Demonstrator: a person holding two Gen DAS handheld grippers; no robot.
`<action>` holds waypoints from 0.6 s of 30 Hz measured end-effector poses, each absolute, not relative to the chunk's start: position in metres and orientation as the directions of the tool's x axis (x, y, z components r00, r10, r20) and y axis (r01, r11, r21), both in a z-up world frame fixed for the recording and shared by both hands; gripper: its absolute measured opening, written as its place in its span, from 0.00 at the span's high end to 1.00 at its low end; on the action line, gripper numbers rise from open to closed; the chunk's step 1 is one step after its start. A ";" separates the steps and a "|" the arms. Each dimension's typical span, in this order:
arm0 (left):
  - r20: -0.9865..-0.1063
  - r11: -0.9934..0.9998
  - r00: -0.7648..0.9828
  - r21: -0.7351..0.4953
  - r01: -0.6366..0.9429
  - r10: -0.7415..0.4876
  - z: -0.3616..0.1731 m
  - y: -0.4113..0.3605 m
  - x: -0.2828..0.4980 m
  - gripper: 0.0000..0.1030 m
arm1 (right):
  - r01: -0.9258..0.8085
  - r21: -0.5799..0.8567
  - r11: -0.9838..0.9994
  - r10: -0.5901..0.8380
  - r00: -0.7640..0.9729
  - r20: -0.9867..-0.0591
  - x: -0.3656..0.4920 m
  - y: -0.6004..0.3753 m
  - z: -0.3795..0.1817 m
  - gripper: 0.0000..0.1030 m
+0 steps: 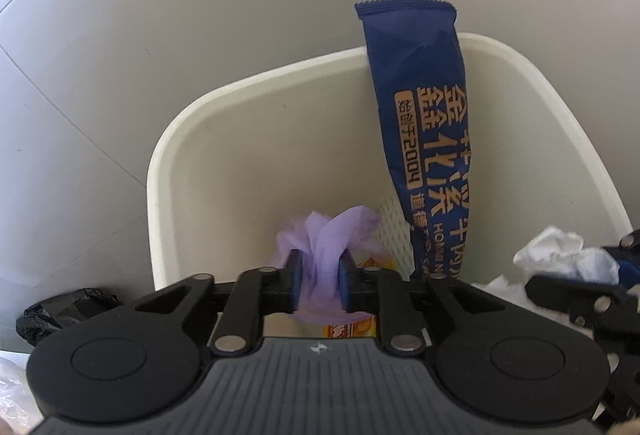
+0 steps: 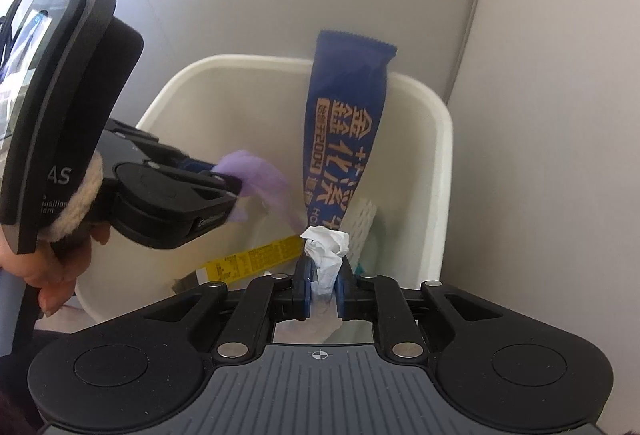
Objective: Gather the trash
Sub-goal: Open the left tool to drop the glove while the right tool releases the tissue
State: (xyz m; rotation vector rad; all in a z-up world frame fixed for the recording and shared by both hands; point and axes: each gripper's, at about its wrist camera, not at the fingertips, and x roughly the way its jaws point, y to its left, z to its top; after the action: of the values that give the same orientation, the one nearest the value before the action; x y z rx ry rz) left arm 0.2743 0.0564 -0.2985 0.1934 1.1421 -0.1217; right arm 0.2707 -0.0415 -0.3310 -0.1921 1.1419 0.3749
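My left gripper [image 1: 319, 275] is shut on a crumpled purple plastic scrap [image 1: 326, 235] and holds it over the open cream bin [image 1: 256, 83]. In the right wrist view the left gripper [image 2: 230, 187] reaches in from the left with the purple scrap [image 2: 260, 175] over the bin [image 2: 444, 163]. My right gripper [image 2: 323, 281] is shut on a crumpled white tissue [image 2: 326, 243] at the bin's near side. The tissue also shows in the left wrist view [image 1: 560, 251]. A long blue snack wrapper [image 1: 420, 115] stands upright inside the bin against its far wall [image 2: 344, 139].
A yellow package [image 2: 260, 255] and white foam netting [image 2: 362, 215] lie in the bin. A black plastic bag [image 1: 64, 311] lies on the floor left of the bin. Grey tiled floor and a wall corner surround it.
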 end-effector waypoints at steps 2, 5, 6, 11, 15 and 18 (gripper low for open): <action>-0.909 0.976 0.416 0.085 0.201 -0.006 -0.297 0.056 0.274 0.76 | -0.377 0.050 0.925 0.196 0.359 -0.912 0.273 -0.043 -0.328 0.70; -0.905 0.974 0.426 0.082 0.211 -0.016 -0.292 0.055 0.271 0.67 | -0.373 0.067 0.926 0.214 0.368 -0.905 0.276 -0.045 -0.320 0.46; -0.903 0.974 0.430 0.079 0.214 -0.021 -0.290 0.054 0.271 0.65 | -0.372 0.067 0.926 0.214 0.370 -0.904 0.276 -0.045 -0.319 0.44; -0.888 0.972 0.459 0.081 0.220 -0.030 -0.274 0.054 0.263 0.50 | -0.367 0.060 0.928 0.210 0.383 -0.900 0.275 -0.048 -0.308 0.44; -0.879 0.975 0.475 0.071 0.210 -0.038 -0.260 0.057 0.253 0.46 | -0.373 0.052 0.926 0.210 0.396 -0.894 0.268 -0.050 -0.296 0.39; -0.867 0.977 0.495 0.060 0.204 -0.050 -0.246 0.058 0.241 0.41 | -0.379 0.045 0.924 0.213 0.412 -0.886 0.258 -0.050 -0.284 0.37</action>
State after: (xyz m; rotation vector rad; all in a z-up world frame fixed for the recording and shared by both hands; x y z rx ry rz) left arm 0.2407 0.0578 -0.2464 0.1626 1.0426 -0.1552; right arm 0.2581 -0.0500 -0.2843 -0.1724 1.0848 0.3746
